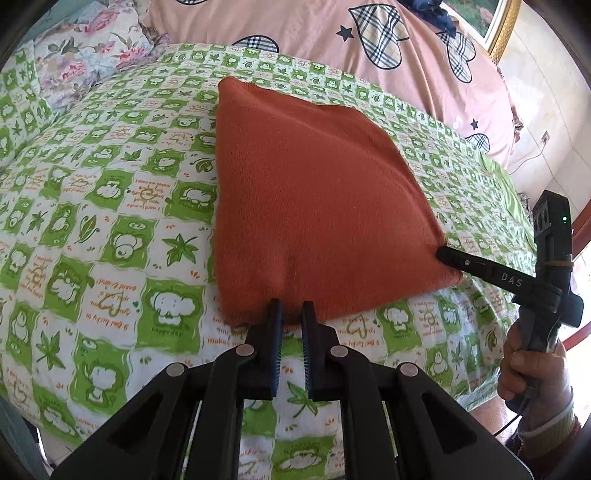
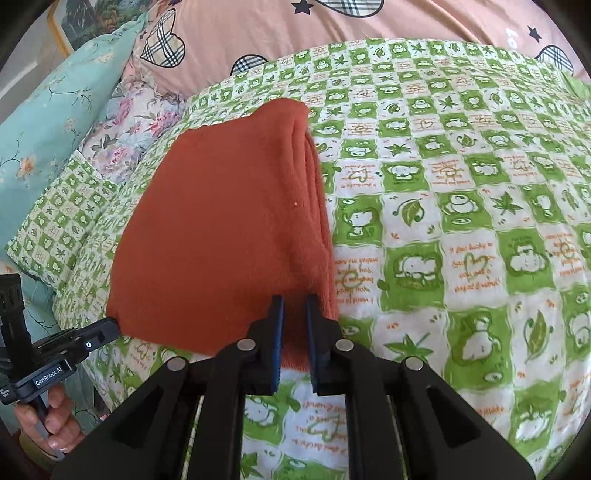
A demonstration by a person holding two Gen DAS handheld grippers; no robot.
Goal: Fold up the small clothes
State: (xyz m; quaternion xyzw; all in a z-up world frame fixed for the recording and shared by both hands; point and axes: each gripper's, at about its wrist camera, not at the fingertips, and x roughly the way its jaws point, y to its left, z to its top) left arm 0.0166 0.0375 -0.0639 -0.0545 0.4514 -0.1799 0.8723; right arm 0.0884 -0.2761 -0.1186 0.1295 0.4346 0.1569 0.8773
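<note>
A folded rust-orange knit garment (image 1: 314,192) lies on the green-and-white checked bedsheet (image 1: 110,206). My left gripper (image 1: 292,308) is nearly closed, its fingertips pinching the garment's near edge at the left corner. My right gripper (image 2: 294,302) is also nearly closed, with the near right corner of the garment (image 2: 221,229) between its fingertips. The right gripper shows in the left wrist view (image 1: 447,254) at the garment's right corner. The left gripper shows in the right wrist view (image 2: 107,326) at the left corner. Stacked layers show along the garment's right side.
A pink quilt with plaid hearts (image 1: 332,33) is piled at the back of the bed. Floral and teal pillows (image 2: 55,110) lie at the left. A picture frame (image 1: 498,26) hangs on the wall. The bed edge runs along the near side.
</note>
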